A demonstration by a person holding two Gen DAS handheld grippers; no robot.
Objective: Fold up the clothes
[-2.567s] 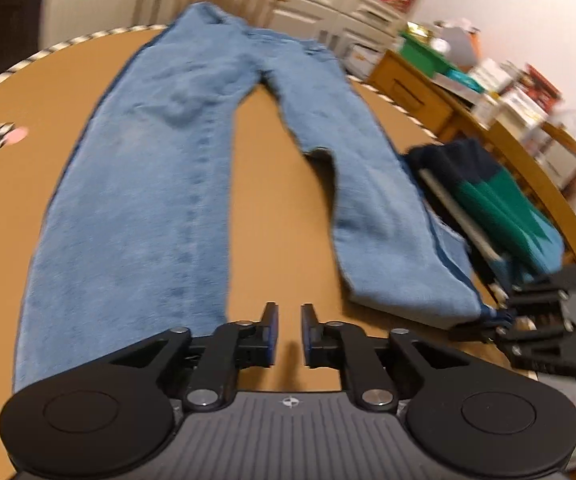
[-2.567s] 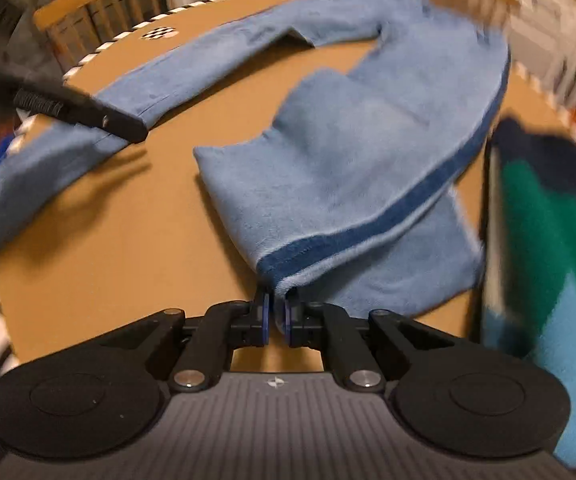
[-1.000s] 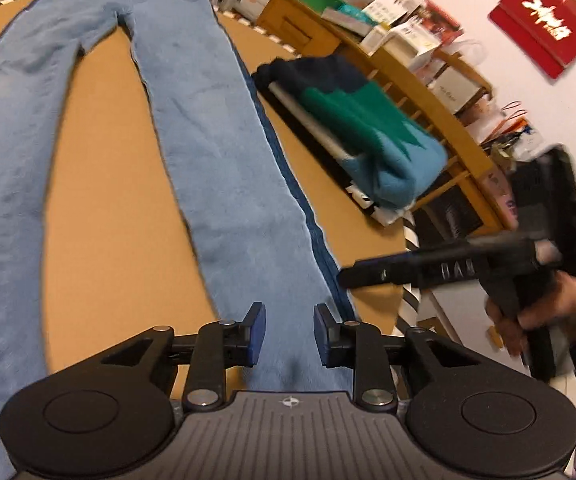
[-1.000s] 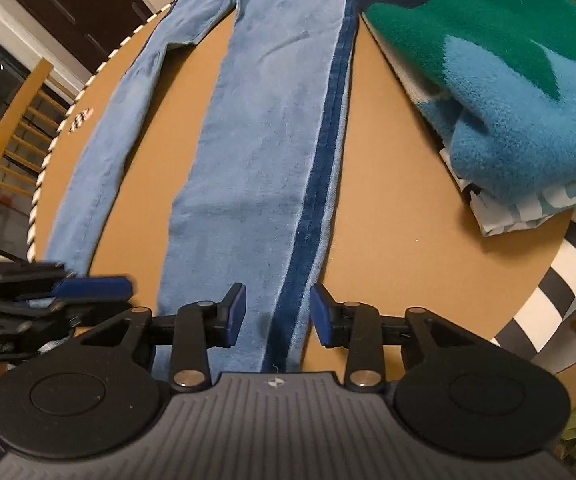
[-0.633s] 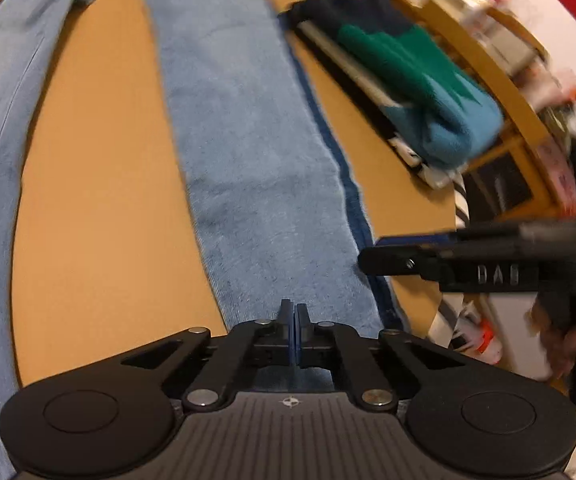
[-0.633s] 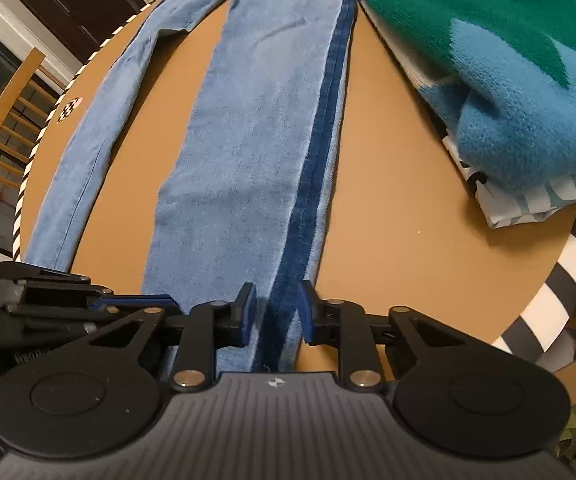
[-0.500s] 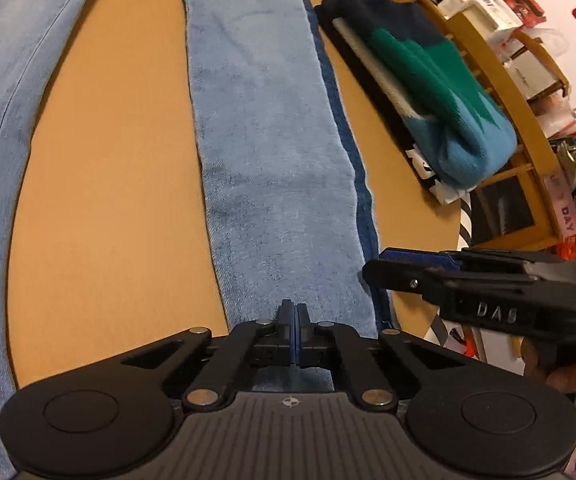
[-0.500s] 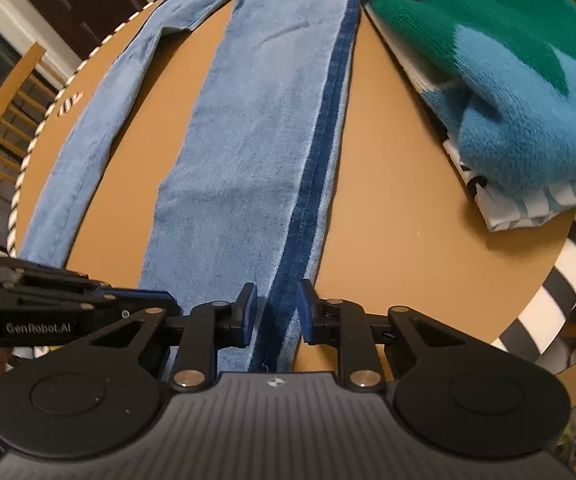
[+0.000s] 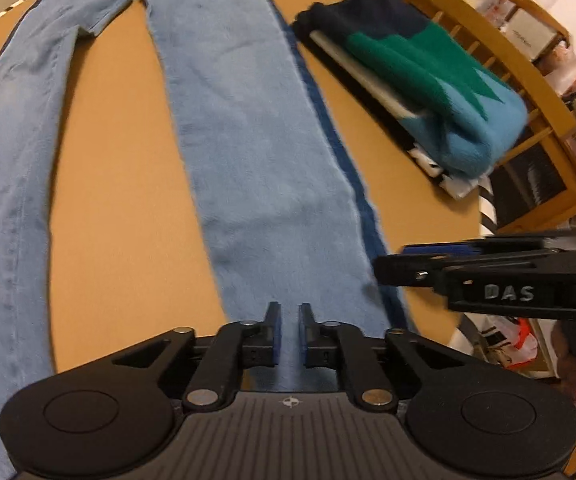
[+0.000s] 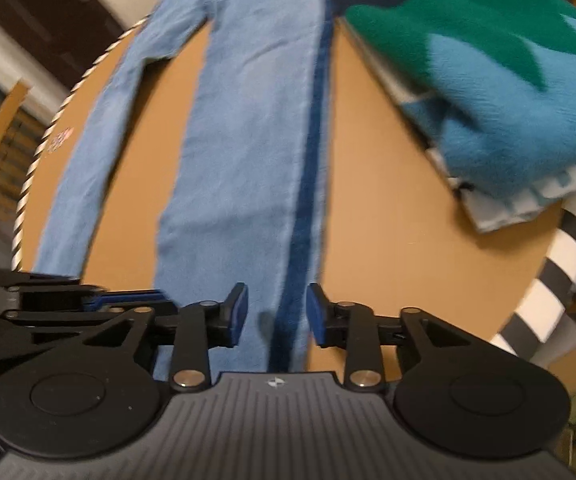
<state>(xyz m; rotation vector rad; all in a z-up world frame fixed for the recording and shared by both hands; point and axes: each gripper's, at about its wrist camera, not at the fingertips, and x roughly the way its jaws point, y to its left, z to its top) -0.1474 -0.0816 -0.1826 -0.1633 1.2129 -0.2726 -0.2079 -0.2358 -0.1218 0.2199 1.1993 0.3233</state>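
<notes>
A moment ago my left gripper was pinched shut; now its jaws are opening, and my right gripper is opening too, both over the hem, pressing nothing. The jeans lie flat on the round table, legs running lengthwise away from me toward the waistband. I judge the denim soft, fairly heavy, best gripped at the hem corners.
</notes>
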